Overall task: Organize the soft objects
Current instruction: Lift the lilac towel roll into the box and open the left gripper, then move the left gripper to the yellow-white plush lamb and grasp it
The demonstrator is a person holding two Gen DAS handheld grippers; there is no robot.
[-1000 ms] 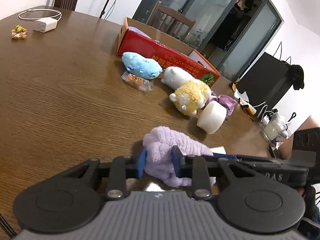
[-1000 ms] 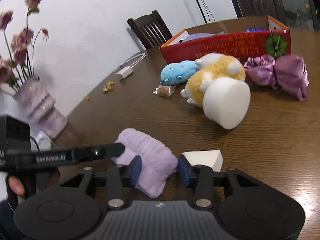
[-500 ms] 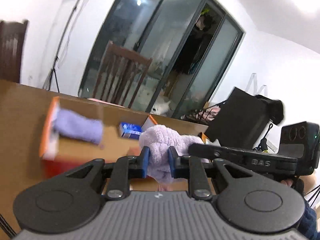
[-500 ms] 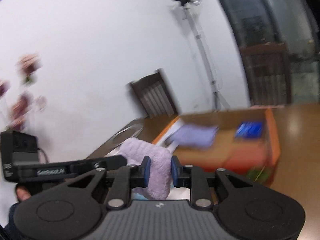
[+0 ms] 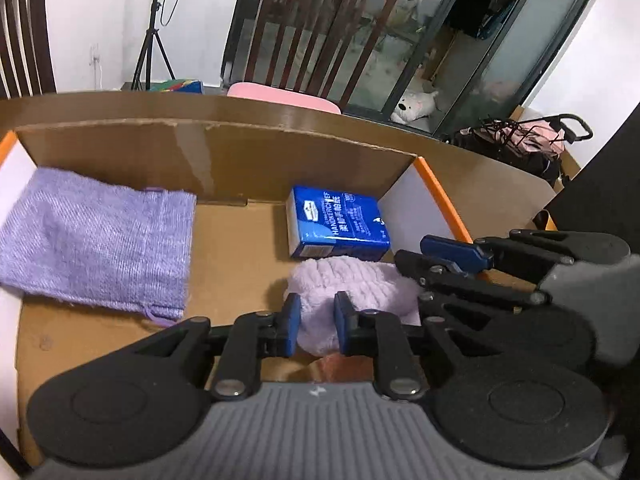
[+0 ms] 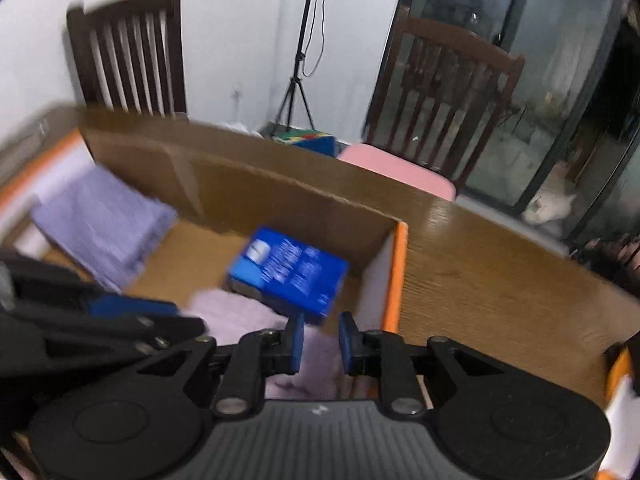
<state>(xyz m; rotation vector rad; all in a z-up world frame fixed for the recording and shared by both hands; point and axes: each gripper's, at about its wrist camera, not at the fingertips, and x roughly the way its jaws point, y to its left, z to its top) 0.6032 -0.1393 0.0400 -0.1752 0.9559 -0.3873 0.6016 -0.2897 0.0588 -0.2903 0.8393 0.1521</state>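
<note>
Hanging over the open cardboard box (image 5: pixel 224 152), both hand-held tools carry one fluffy lilac cloth (image 5: pixel 352 284) between them. That box, with its orange-edged end walls, sits on the brown wooden table (image 6: pixel 500 280) and already holds a folded lavender knit cloth (image 5: pixel 96 240) at its left end and a blue tissue pack (image 5: pixel 340 220) toward its right end. The lilac cloth is just in front of the tissue pack, above the box floor; whether it touches the floor cannot be told.

By its look, the cloth should handle as light, limp and plush: it will sag from any pinch, bunch up instead of sliding, and nothing about it is fragile. A deep bite into a thick fold suits it best, since a shallow nip on the pile could slip free. Holding it at two ends keeps it from drooping onto the box wall.

Both tools tilt downward into the box from the near side, close together, the right one crossing the left wrist view at the right. The left gripper (image 5: pixel 316 320) is clamped on a bunched end of the cloth, its blue pads pressed into the fluff. The right gripper (image 6: pixel 322 342) has just been closing, and lilac fabric sits squeezed between its pads too, though that view is blurred.
</note>
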